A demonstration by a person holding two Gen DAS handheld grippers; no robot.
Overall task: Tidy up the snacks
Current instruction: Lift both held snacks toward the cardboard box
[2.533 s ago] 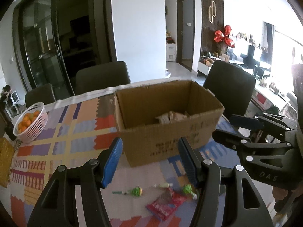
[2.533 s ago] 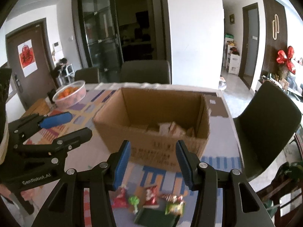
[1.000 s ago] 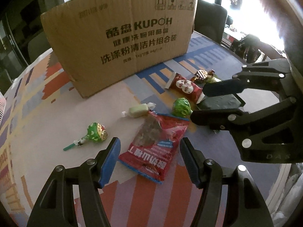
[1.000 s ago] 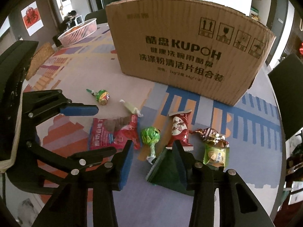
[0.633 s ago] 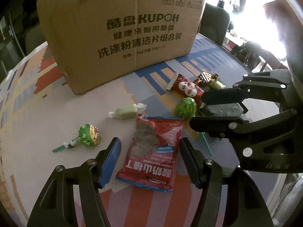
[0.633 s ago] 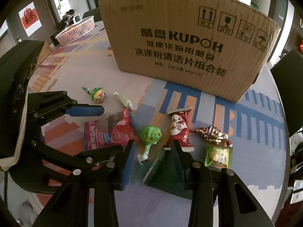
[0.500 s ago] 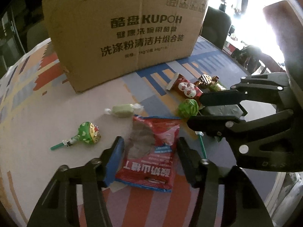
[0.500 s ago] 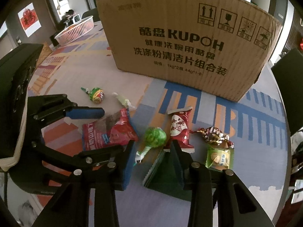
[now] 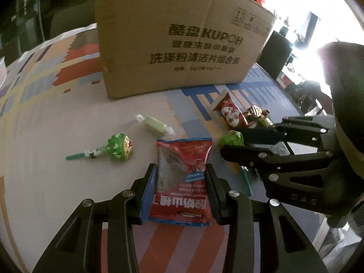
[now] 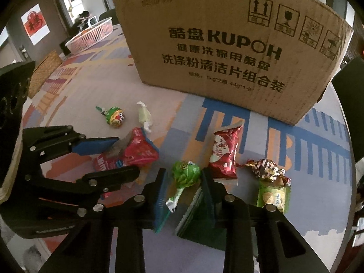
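Observation:
My left gripper (image 9: 180,175) is shut on a red hawthorn snack bag (image 9: 182,177), pinched between its blue pads on the table. The same bag shows in the right wrist view (image 10: 134,152). My right gripper (image 10: 183,183) has closed around a green lollipop (image 10: 185,174), its pads touching both sides, over a dark green packet (image 10: 195,218). A large cardboard box (image 9: 177,38) stands behind the snacks. Loose snacks lie in front of it: a green lollipop (image 9: 117,146), a pale green candy (image 9: 154,125), a red wafer pack (image 10: 225,150), a gold-wrapped candy (image 10: 264,166) and a green pack (image 10: 273,195).
The snacks lie on a patterned tablecloth (image 9: 56,104). A white basket (image 10: 93,35) stands at the far left of the table. A woven mat (image 10: 43,72) lies near it. A dark chair (image 9: 276,50) stands behind the box on the right.
Both grippers came down from above the box to the snacks. The left jaws narrowed onto the red bag. The right jaws closed in on the green lollipop.

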